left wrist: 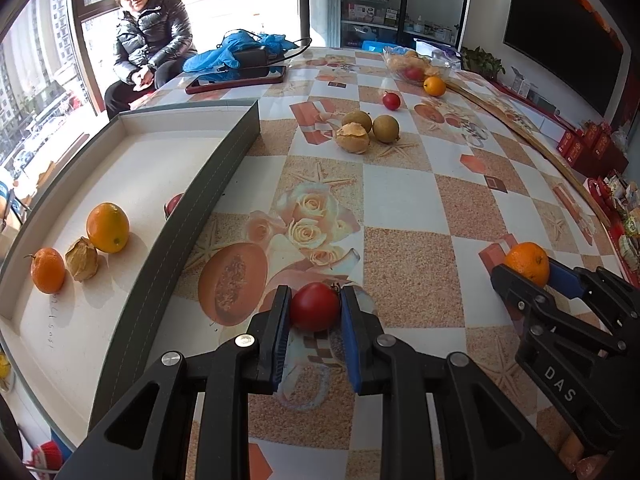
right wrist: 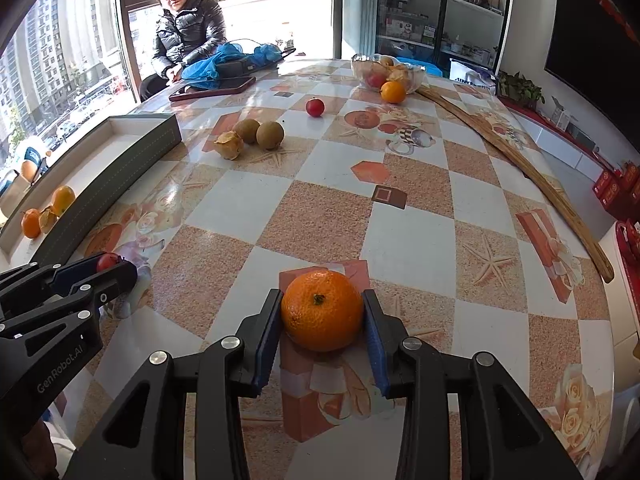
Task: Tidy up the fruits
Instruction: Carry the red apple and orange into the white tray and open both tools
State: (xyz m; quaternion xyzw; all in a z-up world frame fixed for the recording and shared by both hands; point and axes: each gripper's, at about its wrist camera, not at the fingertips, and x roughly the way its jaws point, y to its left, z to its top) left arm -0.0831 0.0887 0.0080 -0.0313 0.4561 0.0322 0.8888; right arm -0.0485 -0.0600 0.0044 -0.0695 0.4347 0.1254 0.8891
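Far left: shallow grey box (left wrist: 224, 160) with a pale floor sits on the patterned worktop (left wrist: 400, 200). Inside it, left to right: a small orange (left wrist: 48, 270), a papery husked fruit (left wrist: 82, 259) touching it, a larger orange (left wrist: 108, 227), and a red fruit (left wrist: 173, 203) partly hidden by the box wall.

Left claw (left wrist: 315, 307): clenched on a red tomato-like fruit (left wrist: 315, 306), blue pads pressing both sides, just right of the box wall.

Centre, further back: two brown round fruits (left wrist: 386, 129) and a husked fruit (left wrist: 352, 138) clustered, touching. Beyond them, one small red fruit (left wrist: 391, 101) alone.

Right claw (right wrist: 322, 310): clenched on a mandarin (right wrist: 322, 310), stem end facing the camera, pads against both flanks.

Right rear: glass bowl (right wrist: 416, 76) holding fruit, an orange (right wrist: 393, 92) just in front of it. A long wooden stick (right wrist: 520, 168) lies along the right edge.
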